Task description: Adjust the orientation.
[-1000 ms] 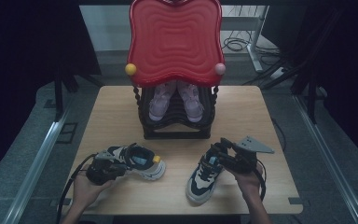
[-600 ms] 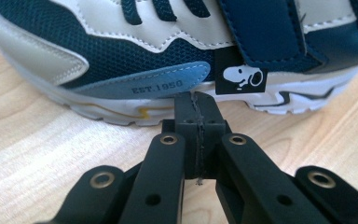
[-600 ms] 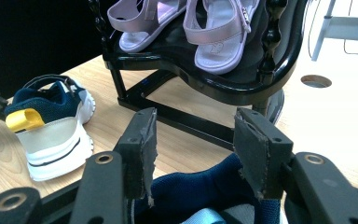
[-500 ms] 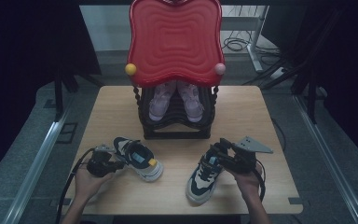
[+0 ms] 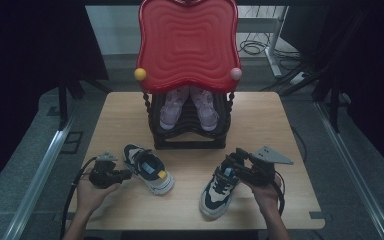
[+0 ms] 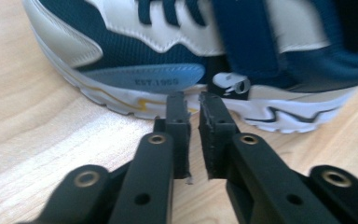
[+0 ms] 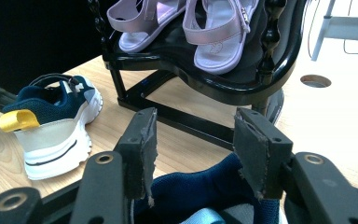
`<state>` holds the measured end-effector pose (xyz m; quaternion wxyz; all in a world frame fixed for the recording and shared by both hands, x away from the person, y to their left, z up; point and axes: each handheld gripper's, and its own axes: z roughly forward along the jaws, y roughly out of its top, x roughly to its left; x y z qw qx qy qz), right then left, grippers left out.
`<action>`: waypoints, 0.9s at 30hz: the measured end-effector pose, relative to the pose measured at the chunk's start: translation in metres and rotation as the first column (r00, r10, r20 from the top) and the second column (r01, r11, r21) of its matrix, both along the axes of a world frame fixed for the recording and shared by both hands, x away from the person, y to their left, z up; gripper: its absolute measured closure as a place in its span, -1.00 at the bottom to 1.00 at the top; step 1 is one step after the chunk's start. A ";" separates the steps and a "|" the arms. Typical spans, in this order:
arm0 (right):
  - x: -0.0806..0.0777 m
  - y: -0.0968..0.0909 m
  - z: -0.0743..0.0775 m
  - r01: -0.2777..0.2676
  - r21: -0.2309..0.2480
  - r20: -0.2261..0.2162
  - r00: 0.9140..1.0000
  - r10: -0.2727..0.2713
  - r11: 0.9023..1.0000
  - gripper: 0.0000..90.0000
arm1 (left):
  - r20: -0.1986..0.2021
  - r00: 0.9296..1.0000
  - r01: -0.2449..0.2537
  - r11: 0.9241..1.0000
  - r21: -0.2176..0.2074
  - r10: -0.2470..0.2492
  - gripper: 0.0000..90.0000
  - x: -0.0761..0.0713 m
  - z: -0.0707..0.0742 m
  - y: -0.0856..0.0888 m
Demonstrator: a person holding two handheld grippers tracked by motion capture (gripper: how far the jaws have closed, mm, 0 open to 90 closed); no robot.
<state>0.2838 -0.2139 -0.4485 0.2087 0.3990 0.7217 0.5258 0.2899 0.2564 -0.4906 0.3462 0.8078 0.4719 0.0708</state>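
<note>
Two navy, white and grey sneakers lie on the wooden table [image 5: 260, 115]. The left sneaker [image 5: 150, 170] [image 6: 144, 46], with a yellow heel tab, lies askew just past the tips of my left gripper [image 5: 126, 174] [image 6: 193, 100]. That gripper's jaws have just been opening; they stand a narrow gap apart with nothing between them. My right gripper [image 5: 231, 167] [image 7: 193, 135] is shut on the padded collar of the right sneaker [image 5: 217, 192] [image 7: 191, 196], toe toward the front edge. The left sneaker [image 7: 51, 135] also appears at the left of the right gripper view.
A black rocking-chair rack [image 5: 190, 140] with a tall red back [image 5: 187, 45] stands at the table's far middle. A pair of pink sandals [image 5: 190, 107] [image 7: 214, 32] rests on its seat. Dark floor and metal rails surround the table.
The left sneaker has swung round, its toe now pointing more toward the front edge. My left gripper has shifted slightly and its jaws have parted a little. The right gripper and its sneaker have stayed put.
</note>
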 end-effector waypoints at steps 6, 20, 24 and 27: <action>-0.001 0.001 0.000 -0.001 -0.001 0.002 1.000 0.001 1.000 0.14 | 0.102 0.995 -0.001 0.999 -0.047 0.006 0.40 -0.007 0.032 -0.004; 0.000 0.007 -0.003 -0.025 -0.027 -0.012 1.000 0.025 0.999 0.15 | 0.236 0.972 0.029 0.994 -0.109 -0.002 0.07 -0.004 0.073 -0.028; 0.003 0.013 -0.005 -0.060 -0.019 -0.072 0.996 0.058 0.998 0.19 | 0.233 0.972 0.048 0.993 -0.110 -0.021 0.04 -0.005 0.071 -0.027; 0.007 0.019 -0.007 -0.066 -0.005 -0.101 0.993 0.066 0.998 0.23 | 0.233 0.972 0.063 0.991 -0.117 -0.035 0.02 -0.008 0.072 -0.022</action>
